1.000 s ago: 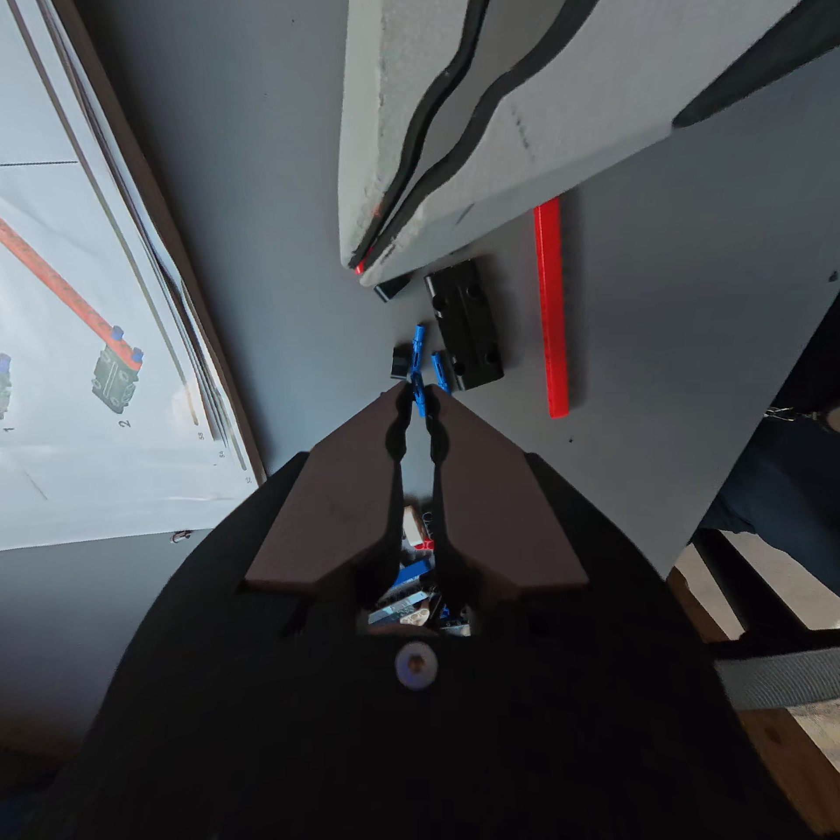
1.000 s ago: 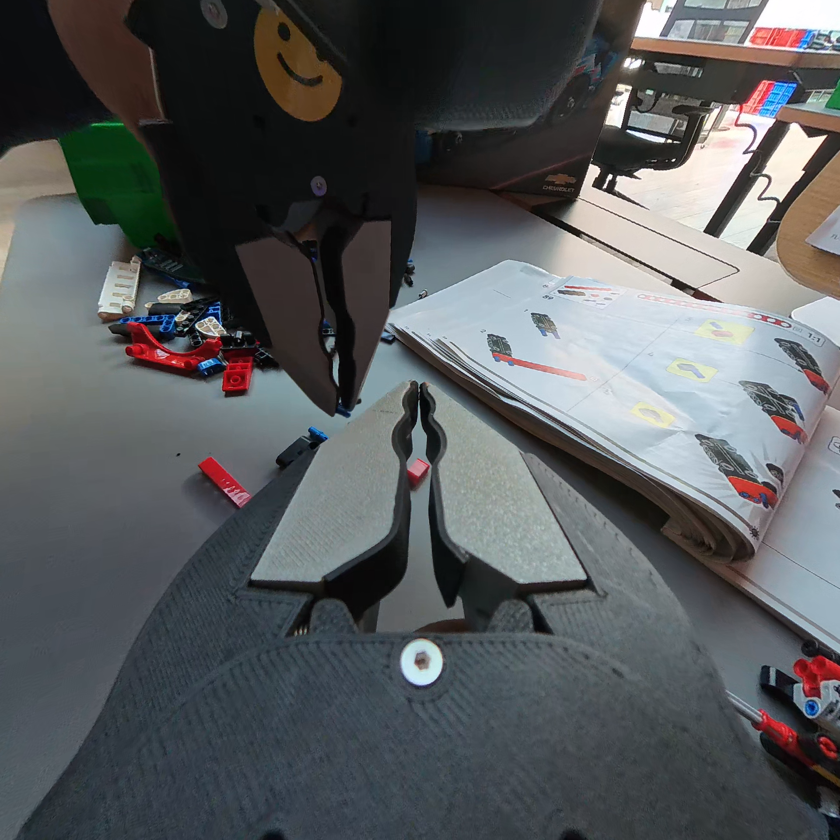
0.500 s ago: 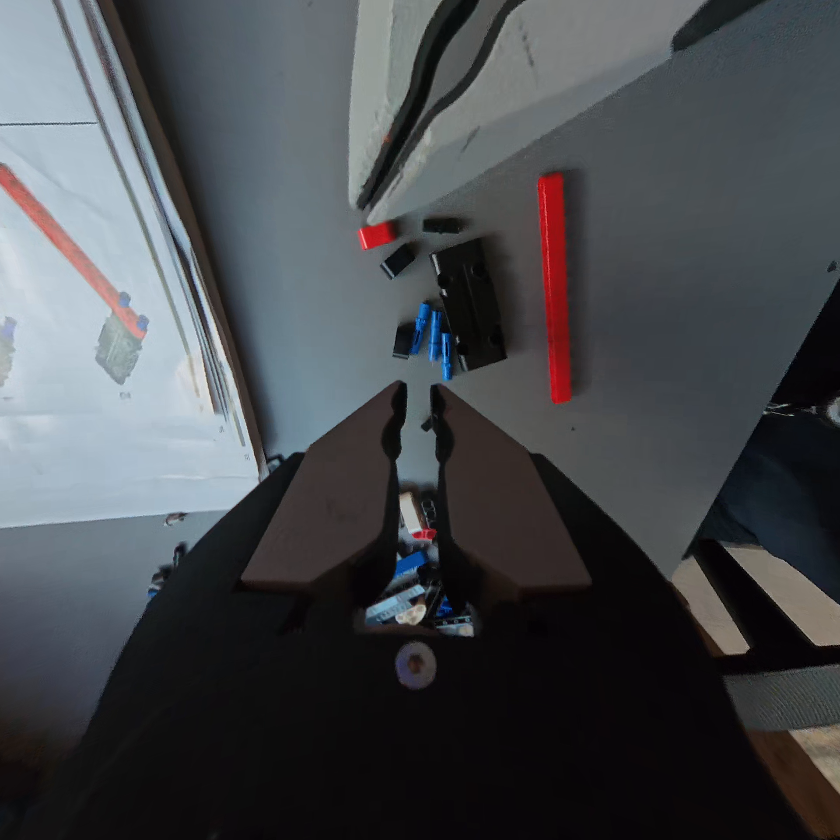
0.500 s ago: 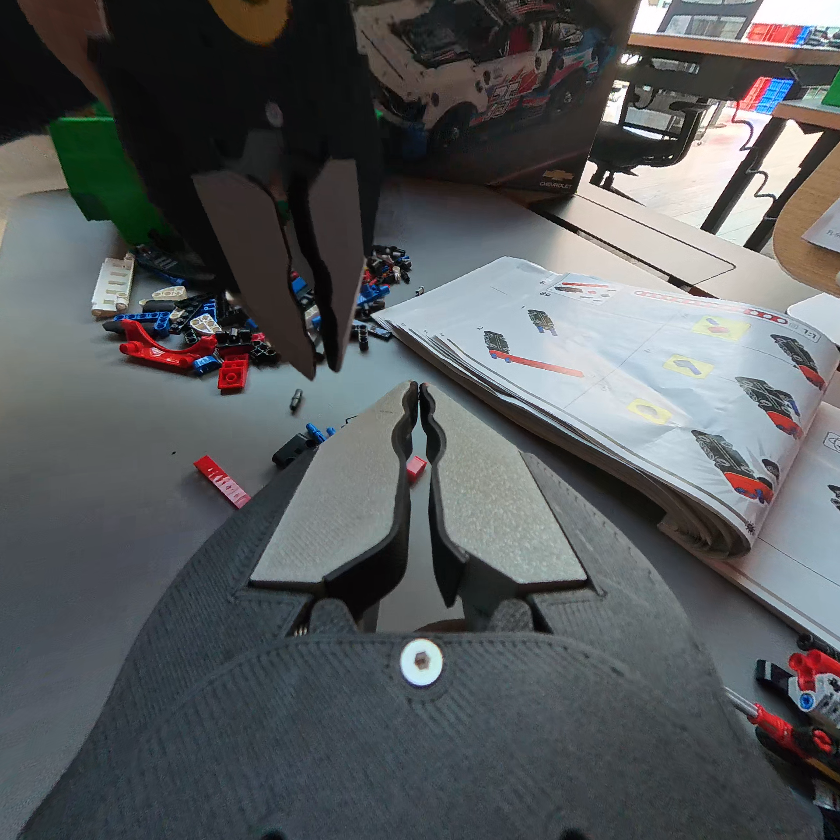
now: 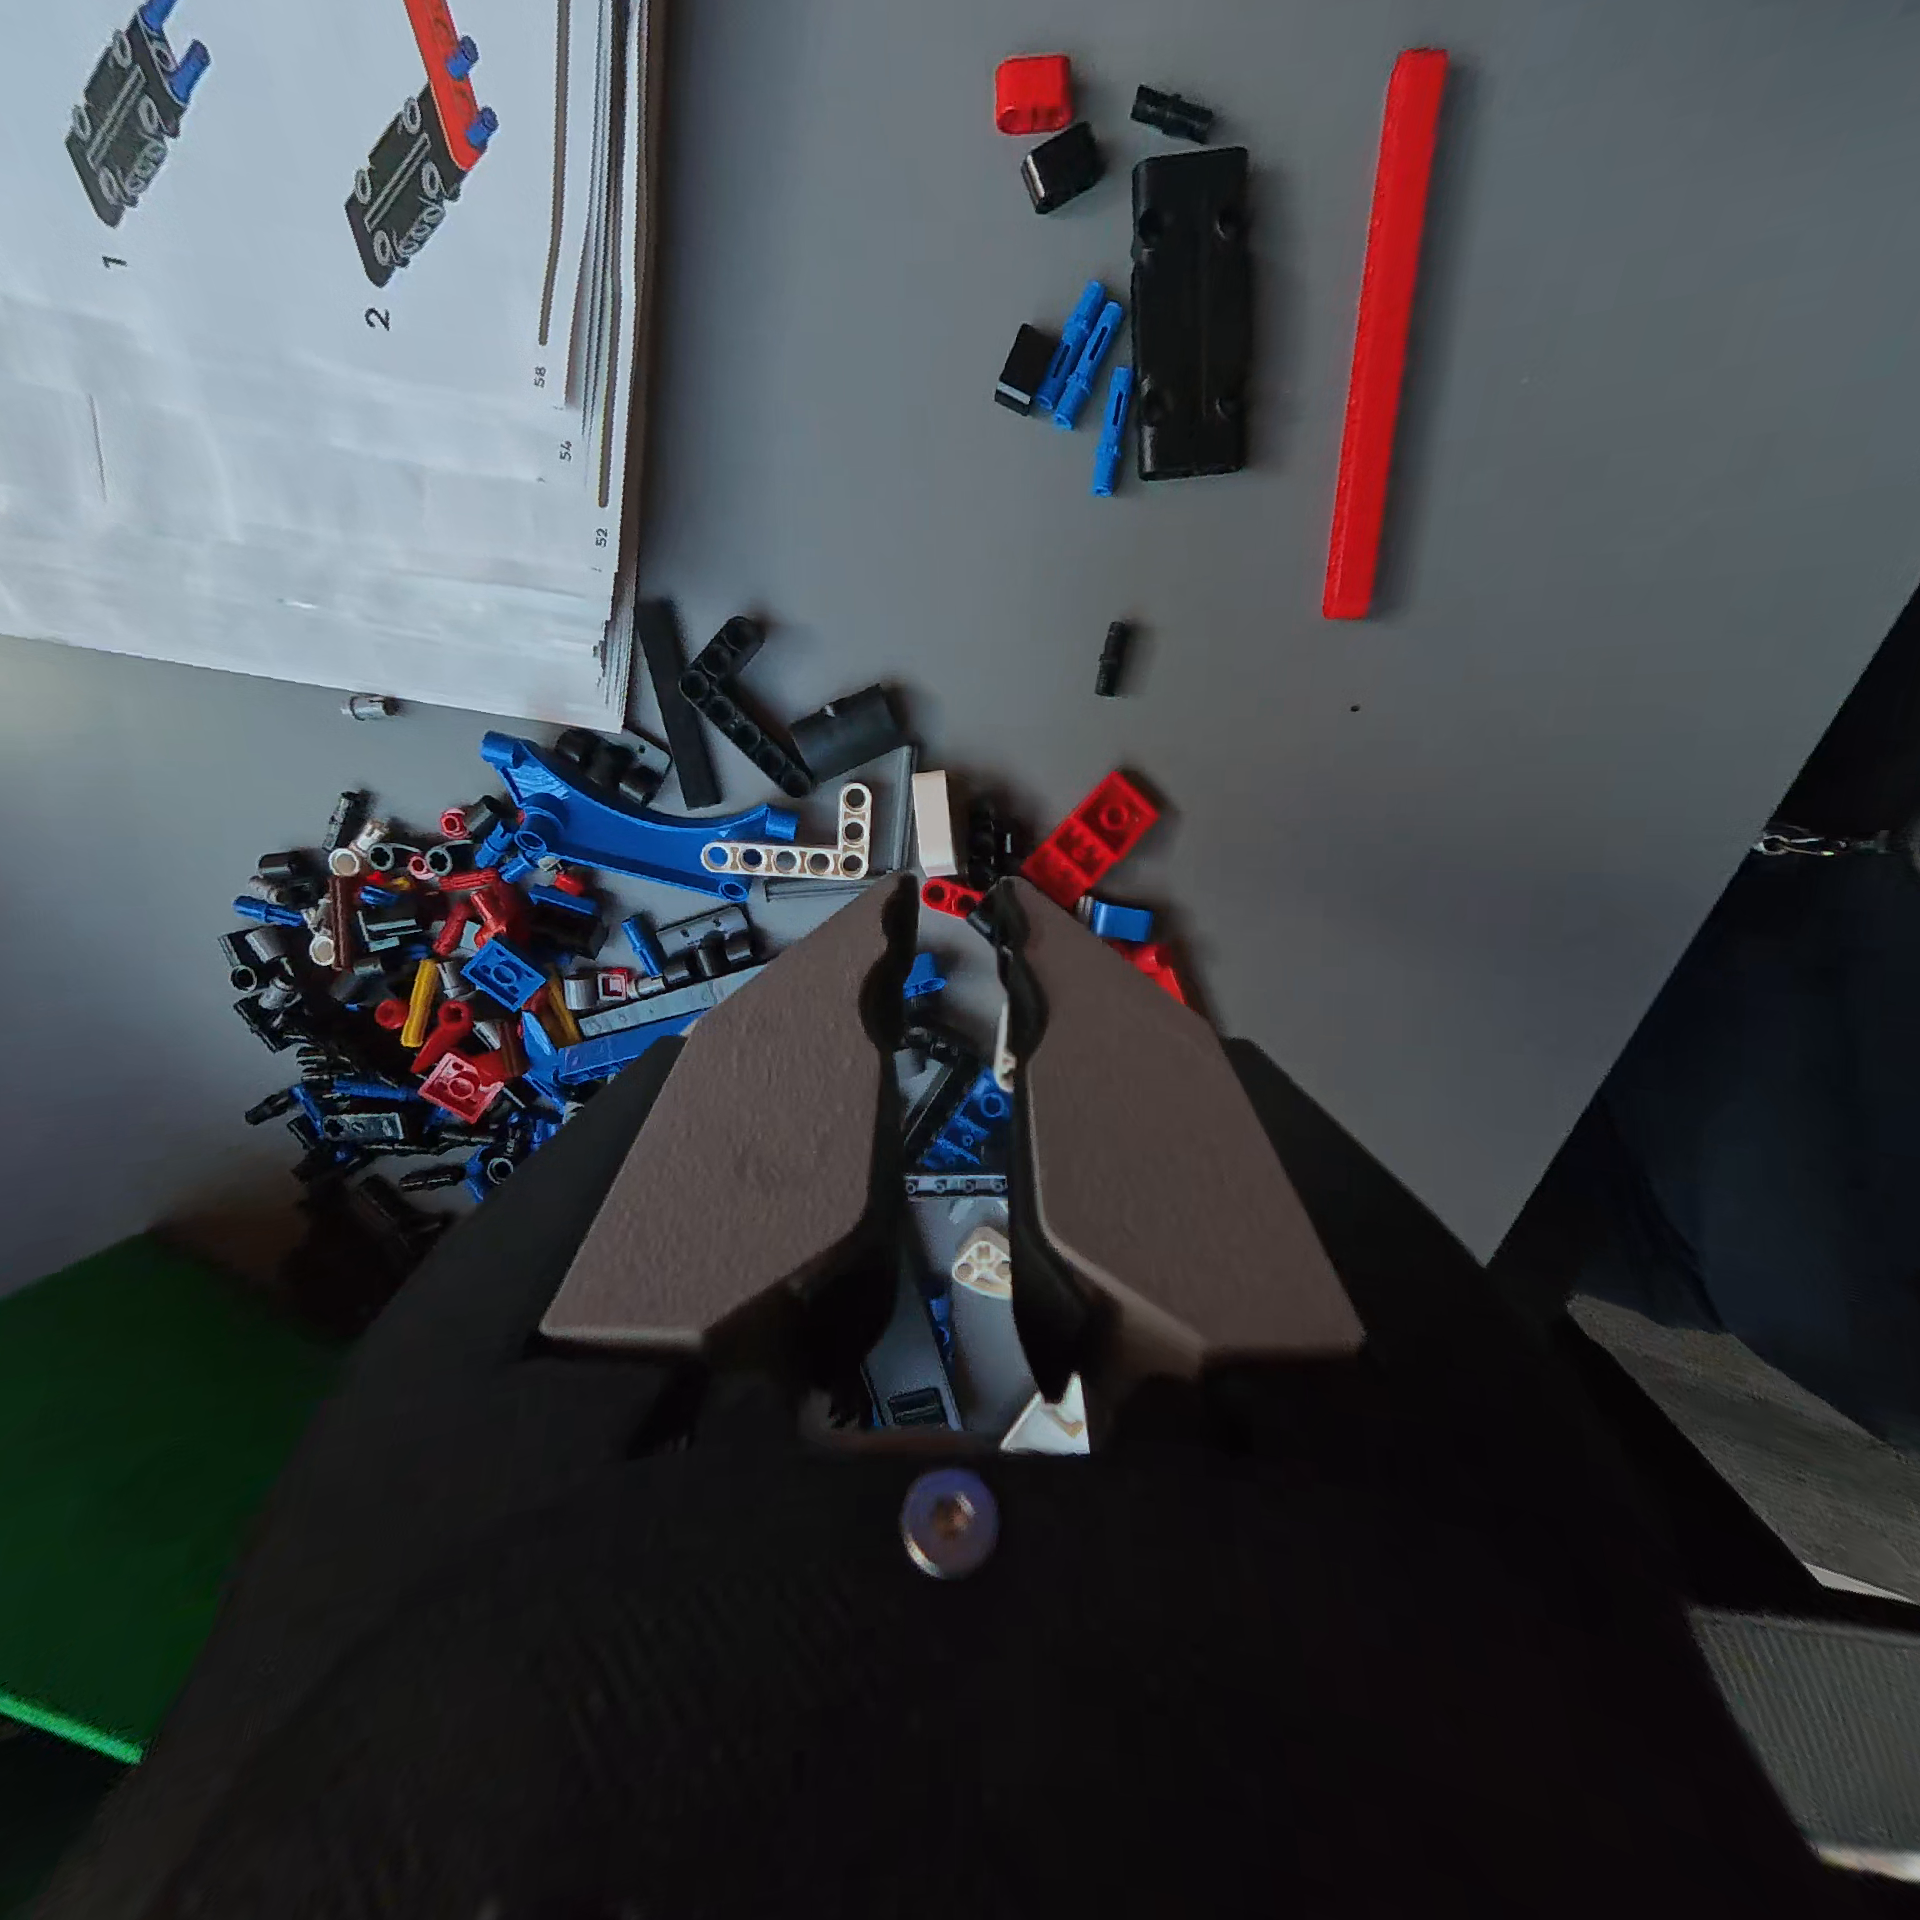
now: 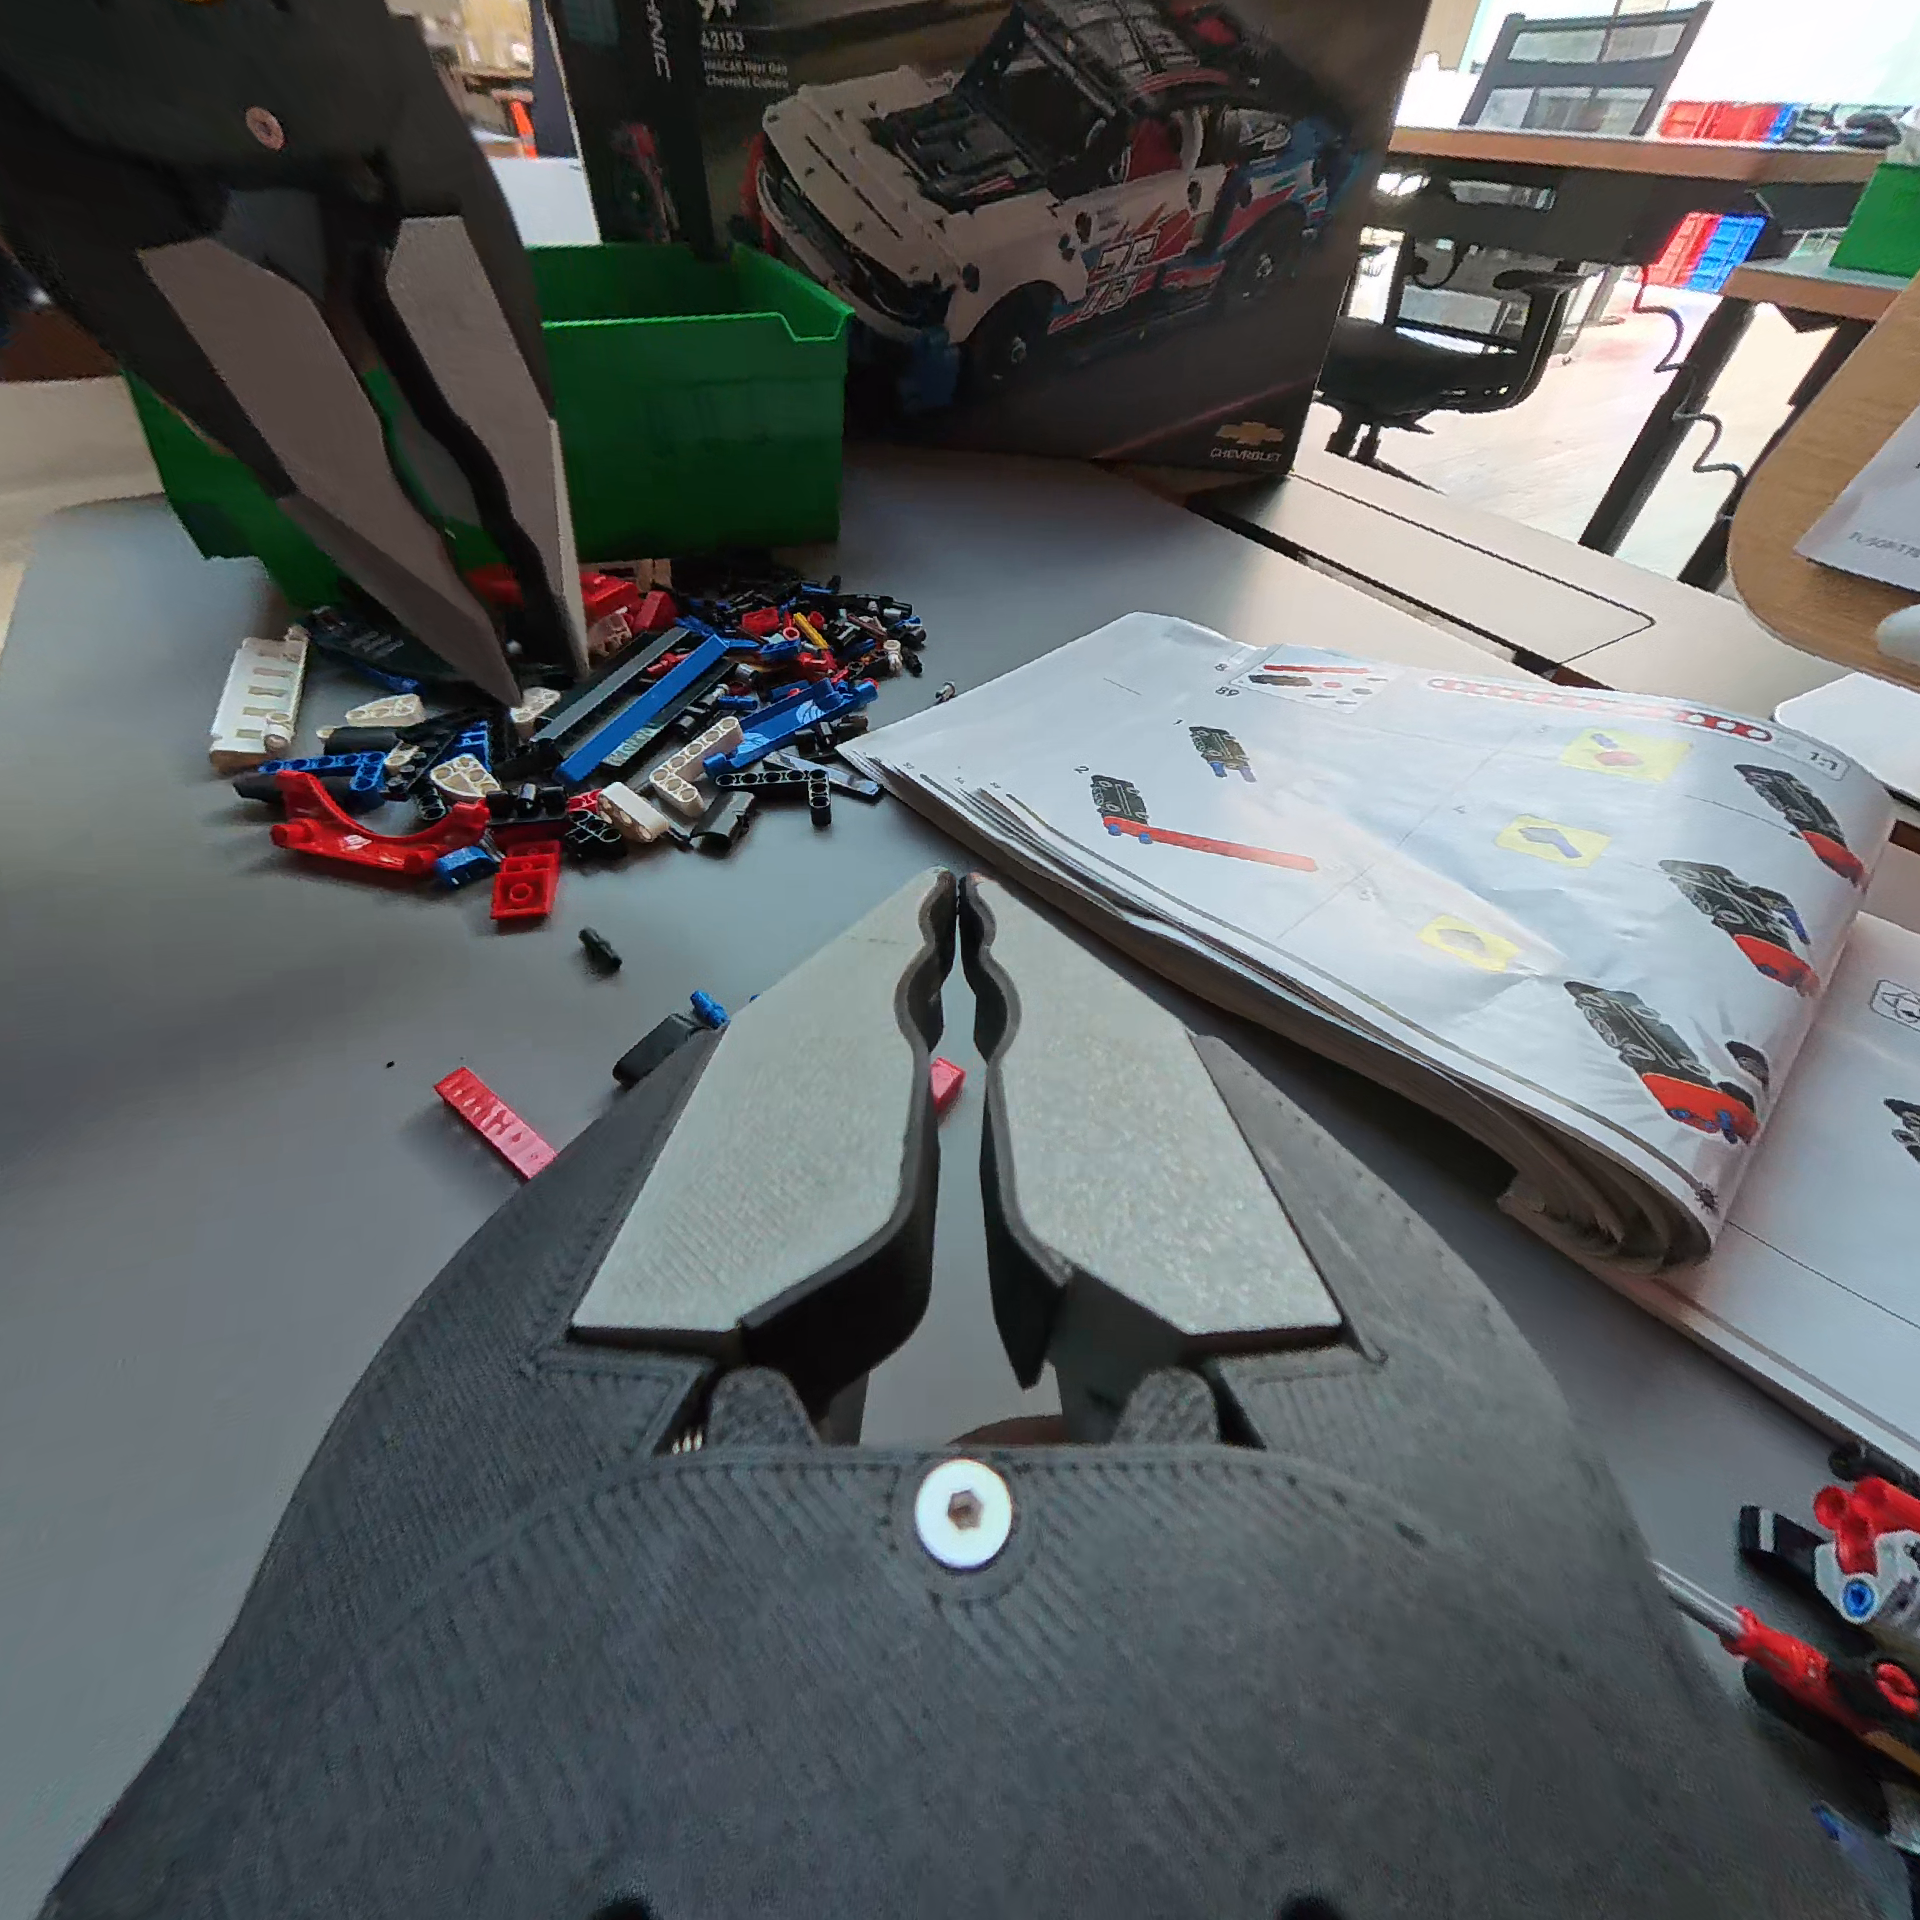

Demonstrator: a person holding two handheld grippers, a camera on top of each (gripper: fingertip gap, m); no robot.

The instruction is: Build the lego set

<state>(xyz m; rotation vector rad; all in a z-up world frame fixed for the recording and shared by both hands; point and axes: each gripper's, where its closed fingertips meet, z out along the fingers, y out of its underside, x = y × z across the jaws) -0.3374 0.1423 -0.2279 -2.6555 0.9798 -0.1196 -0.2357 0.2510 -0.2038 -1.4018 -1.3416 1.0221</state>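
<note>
My left gripper [image 5: 961,894] is open with nothing between its fingers. It hovers over the near edge of a pile of loose building bricks [image 5: 499,966]. In the right wrist view it [image 6: 540,665] hangs with its tips just above the same pile [image 6: 644,727]. Farther off lie three blue pins [image 5: 1086,353] beside a black panel piece [image 5: 1190,312], a long red beam [image 5: 1387,332] and a small black pin [image 5: 1112,657]. My right gripper [image 6: 956,883] is shut, its tips touching with nothing between them, low over the grey table [image 6: 208,1039].
An open instruction booklet [image 6: 1455,883] lies to the right, and also shows in the left wrist view [image 5: 312,416]. A green bin [image 6: 707,416] and a boxed car set [image 6: 1039,208] stand behind the pile. A partly built red and black model [image 6: 1860,1621] sits at the lower right.
My left gripper let go of a blue pin beside the black panel, opened, and drew back to above the brick pile. My right gripper stayed shut and still.
</note>
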